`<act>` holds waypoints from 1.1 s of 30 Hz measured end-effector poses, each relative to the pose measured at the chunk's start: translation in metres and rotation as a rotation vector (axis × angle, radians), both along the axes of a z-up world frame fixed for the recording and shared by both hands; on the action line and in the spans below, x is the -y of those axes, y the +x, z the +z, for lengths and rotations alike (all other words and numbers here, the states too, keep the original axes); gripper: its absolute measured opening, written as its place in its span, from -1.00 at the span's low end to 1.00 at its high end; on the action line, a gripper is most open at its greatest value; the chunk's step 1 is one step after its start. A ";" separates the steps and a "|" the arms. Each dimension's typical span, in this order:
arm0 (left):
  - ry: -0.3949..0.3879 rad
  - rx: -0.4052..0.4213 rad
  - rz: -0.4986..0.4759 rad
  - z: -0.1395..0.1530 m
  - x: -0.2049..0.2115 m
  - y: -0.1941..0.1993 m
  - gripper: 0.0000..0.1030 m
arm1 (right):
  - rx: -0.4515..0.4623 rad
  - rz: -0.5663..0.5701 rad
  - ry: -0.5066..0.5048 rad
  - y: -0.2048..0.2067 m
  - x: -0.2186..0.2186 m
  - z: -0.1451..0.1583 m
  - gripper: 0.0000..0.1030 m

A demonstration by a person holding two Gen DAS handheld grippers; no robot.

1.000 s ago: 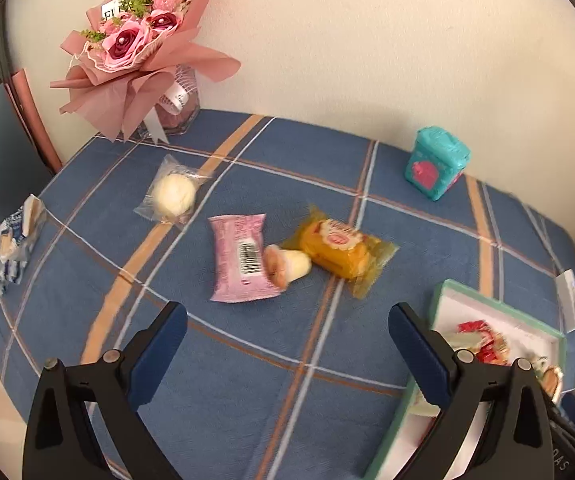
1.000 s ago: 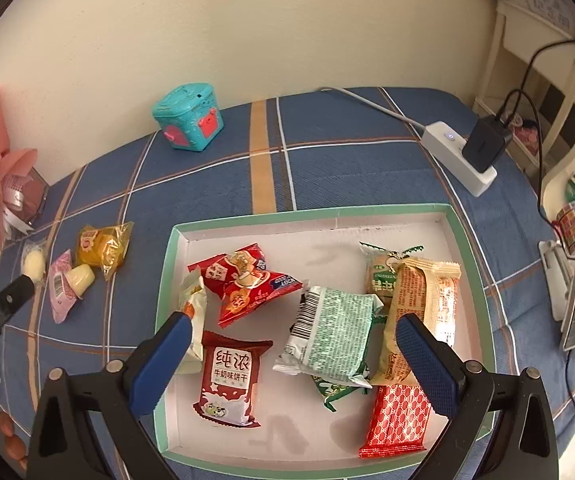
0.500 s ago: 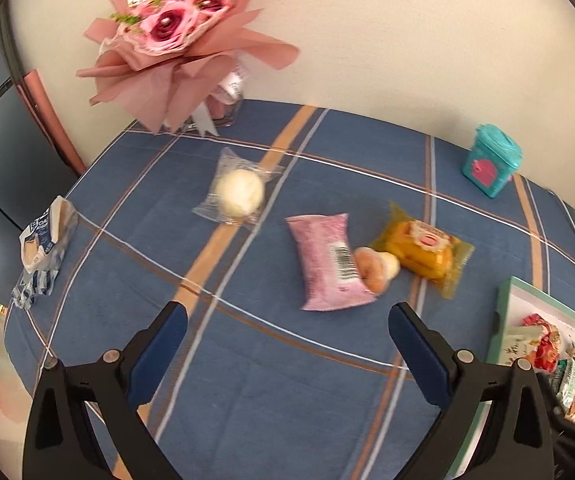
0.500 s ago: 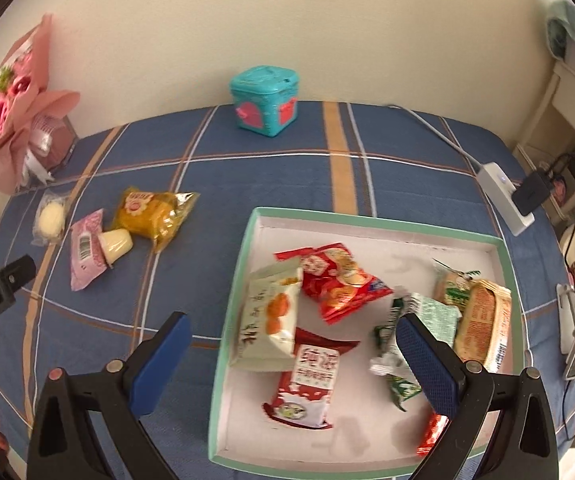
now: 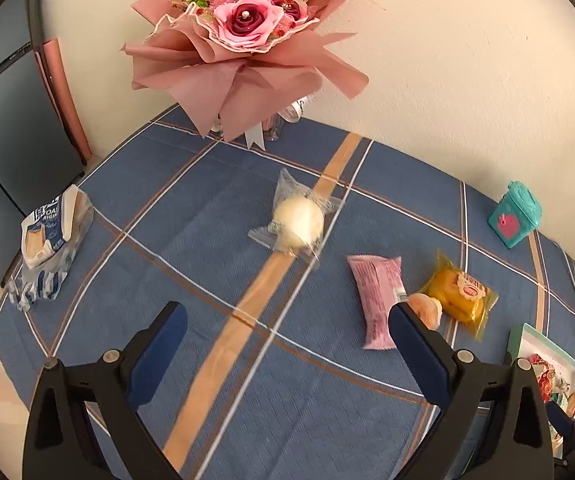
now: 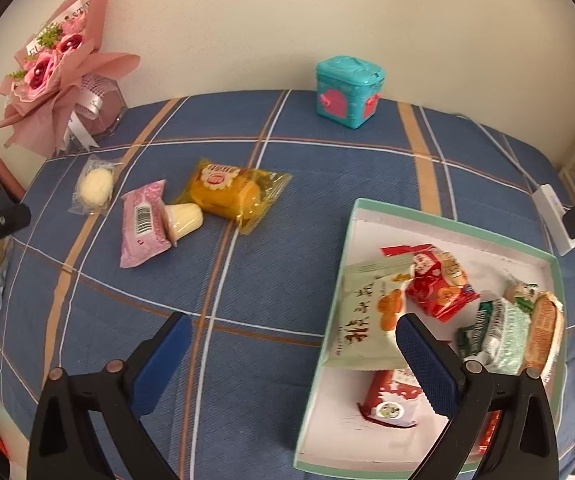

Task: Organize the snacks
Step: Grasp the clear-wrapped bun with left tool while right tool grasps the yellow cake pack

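On the blue plaid tablecloth lie a clear-wrapped white round snack point(image 5: 298, 222) point(image 6: 96, 184), a pink packet point(image 5: 376, 296) point(image 6: 143, 222), a small cream jelly cup point(image 6: 185, 218) point(image 5: 425, 310) and a yellow cake packet point(image 5: 460, 294) point(image 6: 233, 194). A green-rimmed white box point(image 6: 447, 222) point(image 5: 527, 340) holds several wrapped snacks. My left gripper point(image 5: 287, 350) is open and empty, hovering short of the white snack. My right gripper point(image 6: 293, 354) is open and empty, over the cloth by the box's left edge.
A pink bouquet point(image 5: 243, 48) point(image 6: 59, 64) stands at the wall. A teal tin point(image 5: 515, 214) point(image 6: 349, 90) sits at the back. A blue-white bread bag point(image 5: 47, 240) lies at the table's left edge. A white power strip point(image 6: 555, 218) lies at the right.
Both grippers have swung left. The left view now centres on the white round snack; the right view has shifted from the box toward the loose snacks. Both grippers stay open.
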State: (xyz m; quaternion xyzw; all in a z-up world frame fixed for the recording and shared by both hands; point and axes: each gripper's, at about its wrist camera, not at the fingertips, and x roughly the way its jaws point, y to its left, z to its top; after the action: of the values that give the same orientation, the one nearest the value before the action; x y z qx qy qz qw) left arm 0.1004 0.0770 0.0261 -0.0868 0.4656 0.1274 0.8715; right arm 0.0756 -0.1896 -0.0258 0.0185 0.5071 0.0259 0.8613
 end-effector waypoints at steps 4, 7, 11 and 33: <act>-0.002 -0.032 -0.010 -0.007 -0.009 0.014 0.95 | -0.006 0.008 0.027 0.008 -0.006 -0.001 1.00; -0.044 -0.030 -0.016 -0.012 -0.016 0.026 0.95 | -0.026 0.010 0.057 0.019 -0.008 -0.002 1.00; -0.093 -0.065 -0.055 -0.029 -0.026 0.050 0.95 | -0.052 -0.022 0.092 0.045 -0.010 -0.005 1.00; -0.169 -0.173 -0.142 -0.096 -0.046 0.154 0.59 | -0.171 -0.155 0.174 0.166 -0.044 -0.058 1.00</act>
State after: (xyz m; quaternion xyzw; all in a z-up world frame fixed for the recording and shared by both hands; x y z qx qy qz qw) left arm 0.2543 0.1235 -0.0701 -0.1153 0.5530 0.0328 0.8245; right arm 0.2412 -0.1453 -0.0839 0.1343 0.5717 0.0015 0.8094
